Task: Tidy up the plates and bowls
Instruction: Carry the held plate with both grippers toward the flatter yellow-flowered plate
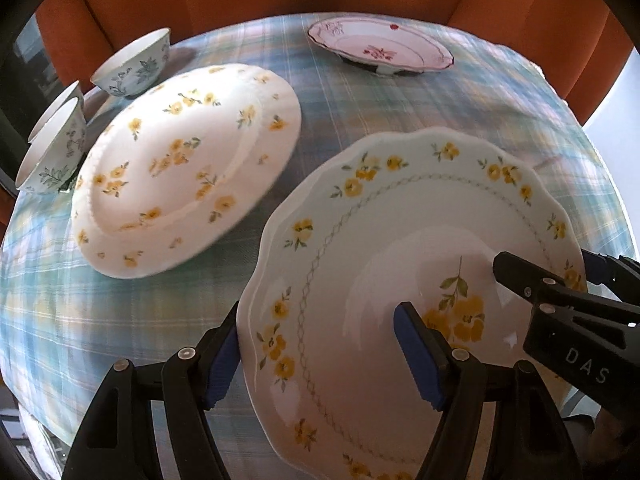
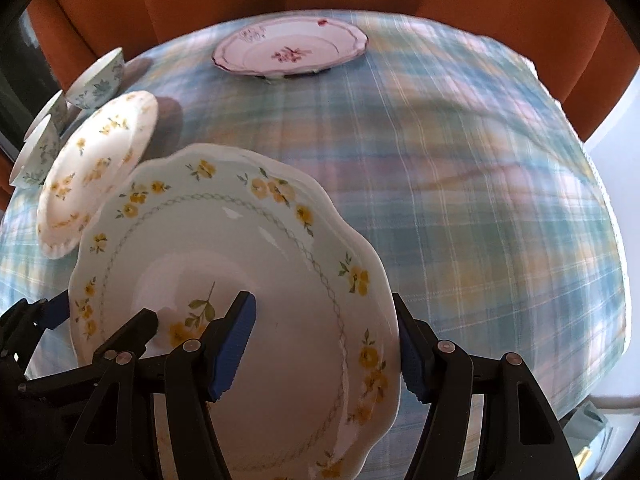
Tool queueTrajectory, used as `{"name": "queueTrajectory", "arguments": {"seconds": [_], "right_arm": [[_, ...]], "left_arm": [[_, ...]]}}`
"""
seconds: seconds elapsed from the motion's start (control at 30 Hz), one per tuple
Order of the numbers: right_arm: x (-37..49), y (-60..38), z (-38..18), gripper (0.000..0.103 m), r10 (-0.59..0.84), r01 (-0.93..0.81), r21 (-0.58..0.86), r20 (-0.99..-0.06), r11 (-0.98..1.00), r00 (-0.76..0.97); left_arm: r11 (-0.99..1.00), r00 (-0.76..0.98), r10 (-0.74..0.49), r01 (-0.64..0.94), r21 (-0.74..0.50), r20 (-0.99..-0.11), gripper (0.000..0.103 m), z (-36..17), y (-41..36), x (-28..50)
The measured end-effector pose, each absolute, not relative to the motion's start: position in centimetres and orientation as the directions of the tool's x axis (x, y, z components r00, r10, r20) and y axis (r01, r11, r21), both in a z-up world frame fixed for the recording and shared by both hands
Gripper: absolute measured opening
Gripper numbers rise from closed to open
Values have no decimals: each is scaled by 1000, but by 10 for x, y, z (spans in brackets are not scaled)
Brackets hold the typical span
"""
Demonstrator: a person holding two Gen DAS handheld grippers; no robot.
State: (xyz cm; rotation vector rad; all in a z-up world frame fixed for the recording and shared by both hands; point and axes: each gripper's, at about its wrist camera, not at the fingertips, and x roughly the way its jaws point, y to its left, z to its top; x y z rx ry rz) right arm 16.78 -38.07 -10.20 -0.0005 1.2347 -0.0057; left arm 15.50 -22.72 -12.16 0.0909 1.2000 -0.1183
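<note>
Scalloped plate [image 1: 400,240] with a ring of yellow flowers, carried tilted above the bench [image 1: 440,92], which is covered by a blue plaid cloth; each gripper takes an opposite side of its rim. The left gripper [image 1: 320,356] straddles one edge, one blue pad against the underside and the other over the plate's face, pinching the rim; the right gripper [image 2: 326,352] holds the opposite edge the same way, its jaws part-spread around the thick lip. Just beside the carried plate lies a round plate [image 1: 188,168] scattered with yellow flowers, resting on the cloth. Judged from this layout, the step in hand is the transfer of the scalloped plate toward that round plate for stacking; the next move calls for levelling the load, centring it over the lower plate, and lowering both sides together before either grip is eased. Three blue-patterned bowls [image 1: 136,64] stand near the bench's far left edge, two of them nested, and a pink-flowered plate [image 1: 380,46] sits well apart at the far side, raised on something dark that cannot be identified. The carried plate's near rim is cut off by the frame, motion blur softens the cloth, and actual pad contact under the rim is hidden.
</note>
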Motion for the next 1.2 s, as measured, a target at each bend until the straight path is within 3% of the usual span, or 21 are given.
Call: {"name": "queueTrajectory", "arguments": {"seconds": [0.43, 0.6, 0.83, 1.2], "right_arm": [[183, -383, -117, 69, 59, 5, 63, -949, 998, 310], [186, -381, -119, 71, 45, 13, 51, -956, 999, 291], [181, -376, -104, 83, 44, 22, 53, -951, 998, 307], [169, -342, -66, 86, -1, 44, 19, -913, 999, 407]], "left_arm": [[992, 356, 15, 109, 57, -934, 74, -123, -230, 171], [991, 341, -12, 129, 34, -940, 82, -121, -230, 170], [983, 376, -55, 185, 17, -925, 94, -106, -231, 165], [970, 432, -110, 243, -2, -895, 95, -80, -197, 170]]}}
